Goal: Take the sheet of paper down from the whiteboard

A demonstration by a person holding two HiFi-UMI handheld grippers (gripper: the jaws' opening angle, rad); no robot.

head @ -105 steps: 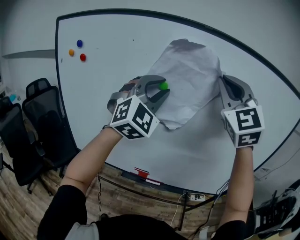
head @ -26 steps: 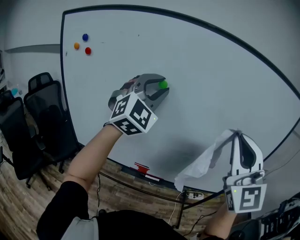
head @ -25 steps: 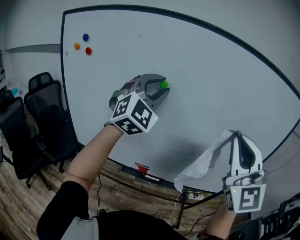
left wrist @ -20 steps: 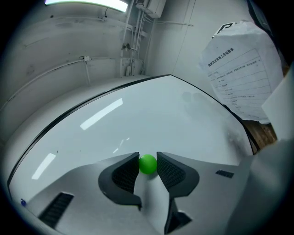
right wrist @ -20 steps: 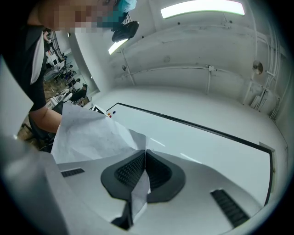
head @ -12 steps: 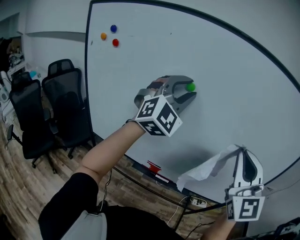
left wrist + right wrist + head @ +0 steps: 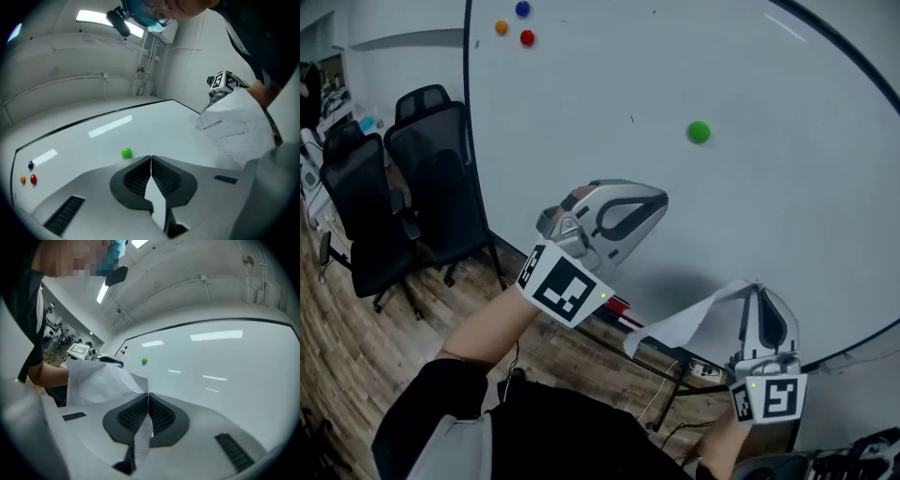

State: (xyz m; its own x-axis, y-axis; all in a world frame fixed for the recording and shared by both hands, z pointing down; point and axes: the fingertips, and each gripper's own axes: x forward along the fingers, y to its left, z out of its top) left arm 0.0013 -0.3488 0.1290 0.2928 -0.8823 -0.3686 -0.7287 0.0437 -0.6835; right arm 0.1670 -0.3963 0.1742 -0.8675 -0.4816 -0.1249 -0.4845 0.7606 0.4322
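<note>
Crumpled white paper sheet (image 7: pixel 675 330): off the glossy whiteboard (image 7: pixel 769 187), at 5 o'clock, hanging from one pinched edge.
Right gripper (image 7: pixel 757 292): fingers (image 7: pixel 127 416) clamp that edge for carrying.
Left gripper (image 7: pixel 652 202): fingers have just been closing, pressed together on nothing.

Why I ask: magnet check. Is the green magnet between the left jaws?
No, the green magnet sits on the whiteboard; the jaws just closed empty.
</note>
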